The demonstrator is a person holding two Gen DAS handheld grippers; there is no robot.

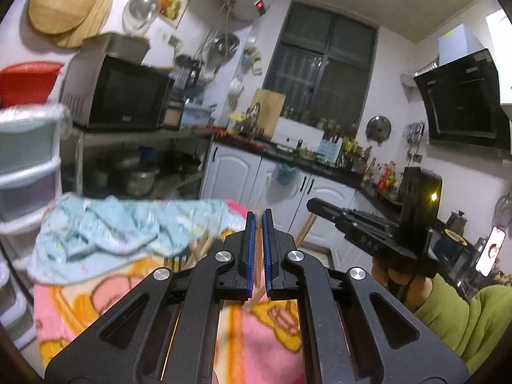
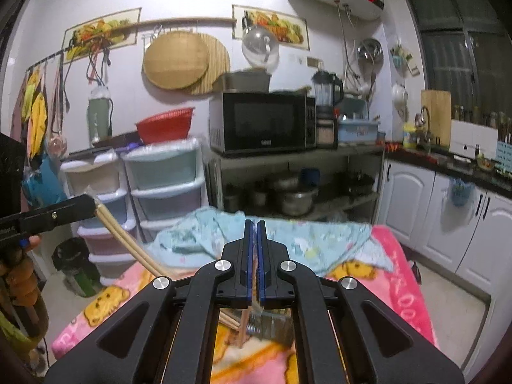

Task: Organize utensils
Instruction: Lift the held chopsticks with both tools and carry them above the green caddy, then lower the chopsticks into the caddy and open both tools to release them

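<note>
- Chopsticks (image 2: 128, 240) hang over the pink cartoon blanket (image 2: 400, 275), a pair pinched at its upper end by our left gripper (image 1: 258, 224), whose jaws are nearly closed on them.
- Our right gripper (image 2: 254, 227) is likewise closed down on a thin wooden stick — apparently another chopstick.
- We judge the step best done by keeping both grips firm and lowering the tips together.
- The left pair's long axis slants — tips down, toward what looks like a holder (image 2: 272, 323) under the right gripper.
</note>
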